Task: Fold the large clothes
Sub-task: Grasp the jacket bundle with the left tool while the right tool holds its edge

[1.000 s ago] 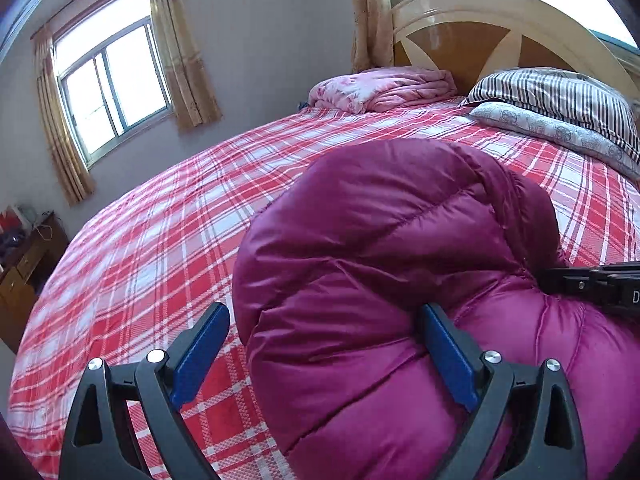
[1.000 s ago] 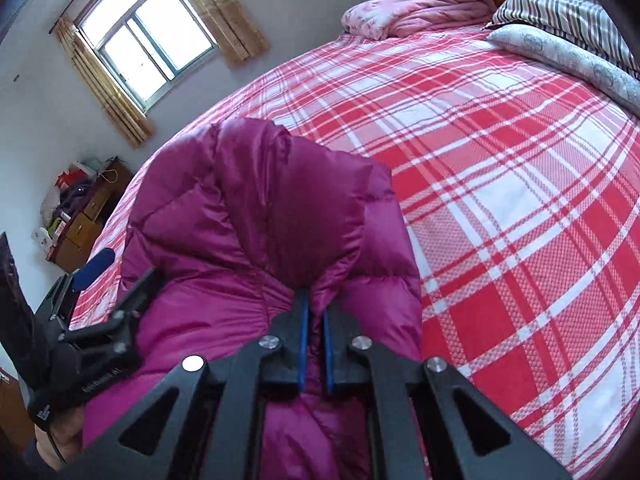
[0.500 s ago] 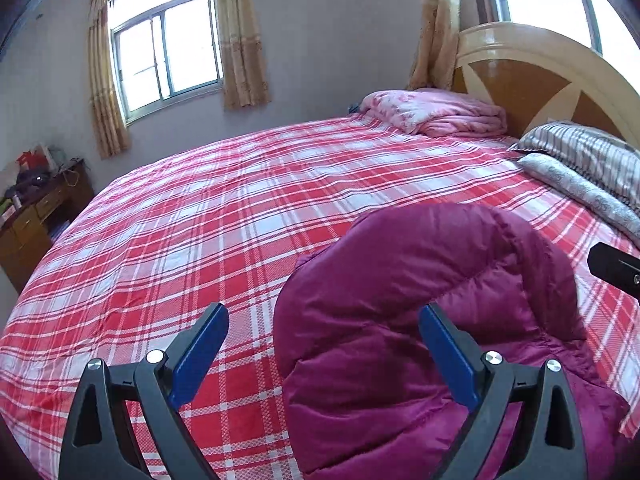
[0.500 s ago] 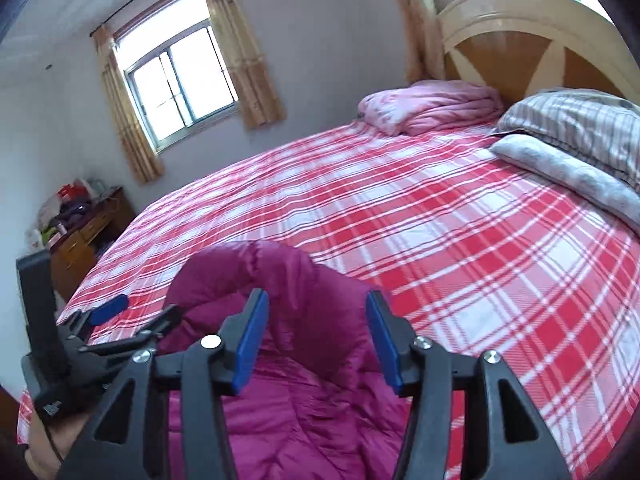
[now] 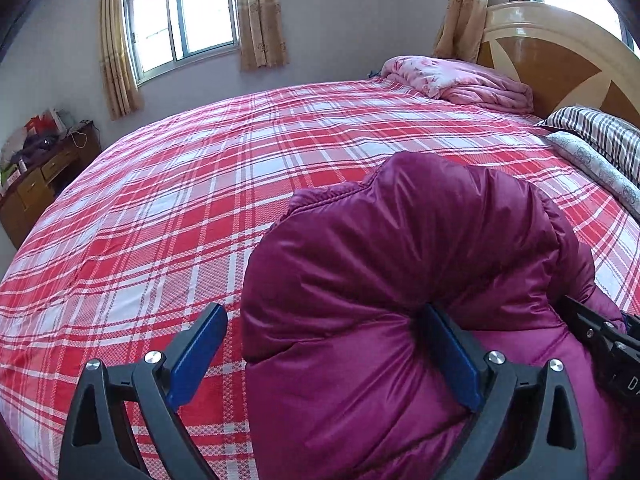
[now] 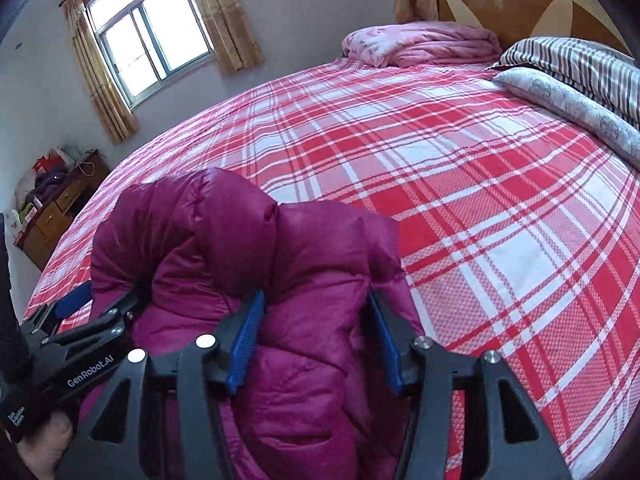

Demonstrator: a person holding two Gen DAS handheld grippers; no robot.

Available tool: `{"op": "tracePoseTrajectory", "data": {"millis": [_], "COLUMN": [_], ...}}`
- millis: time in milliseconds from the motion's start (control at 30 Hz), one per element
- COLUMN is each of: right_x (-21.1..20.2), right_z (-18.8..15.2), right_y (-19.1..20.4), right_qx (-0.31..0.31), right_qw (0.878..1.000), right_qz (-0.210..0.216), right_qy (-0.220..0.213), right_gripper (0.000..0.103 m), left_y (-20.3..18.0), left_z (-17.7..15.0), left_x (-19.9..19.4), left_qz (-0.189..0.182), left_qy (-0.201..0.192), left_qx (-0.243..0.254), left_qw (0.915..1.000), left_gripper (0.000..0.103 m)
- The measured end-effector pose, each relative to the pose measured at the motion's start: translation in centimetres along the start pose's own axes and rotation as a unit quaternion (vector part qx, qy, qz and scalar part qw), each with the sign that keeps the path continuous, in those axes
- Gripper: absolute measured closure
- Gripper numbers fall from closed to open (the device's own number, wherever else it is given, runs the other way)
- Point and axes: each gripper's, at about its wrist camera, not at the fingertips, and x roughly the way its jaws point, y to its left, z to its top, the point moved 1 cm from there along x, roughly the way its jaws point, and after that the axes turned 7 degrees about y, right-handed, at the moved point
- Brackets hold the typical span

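Observation:
A puffy magenta down jacket (image 5: 400, 280) lies bunched in a rounded heap on the red plaid bed (image 5: 160, 220). My left gripper (image 5: 324, 312) is open wide. Its right finger (image 5: 452, 360) digs into the jacket's near side, and its left finger (image 5: 196, 356) hangs over bare sheet. In the right wrist view the jacket (image 6: 240, 248) bulges up between the half-spread jaws of my right gripper (image 6: 316, 296), which is open. The left gripper (image 6: 92, 320) shows at the jacket's left edge, held by a hand (image 6: 44, 448).
A folded pink quilt (image 5: 456, 80) lies at the bed's far end before the wooden headboard (image 5: 560, 64). Striped and grey patterned pillows (image 6: 580, 80) sit at the right. A cluttered wooden desk (image 5: 36, 176) stands left of the bed, under curtained windows.
My right gripper let go of the jacket fold, opened and drew back, then came forward so the jacket sits between its jaws. My left gripper stayed open, pulled back, then pressed in again.

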Motion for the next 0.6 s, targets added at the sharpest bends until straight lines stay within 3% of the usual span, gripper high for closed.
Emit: {"op": "tracePoseTrajectory", "data": {"millis": [600], "right_x": [1.9], "right_z": [0.1], "right_y": [-0.2], "right_qx": [-0.002], "right_qw": [1.0], "right_qz": [-0.011], "right_qy": [0.025], "right_gripper": [0.047], "left_y": [0.3], "left_z": [-0.3], "left_x": [1.8], "left_qz": [-0.033], "left_qy": [0.032], "left_qx": [-0.019], "left_qw": [0.9988], "left_gripper": [0.001]}}
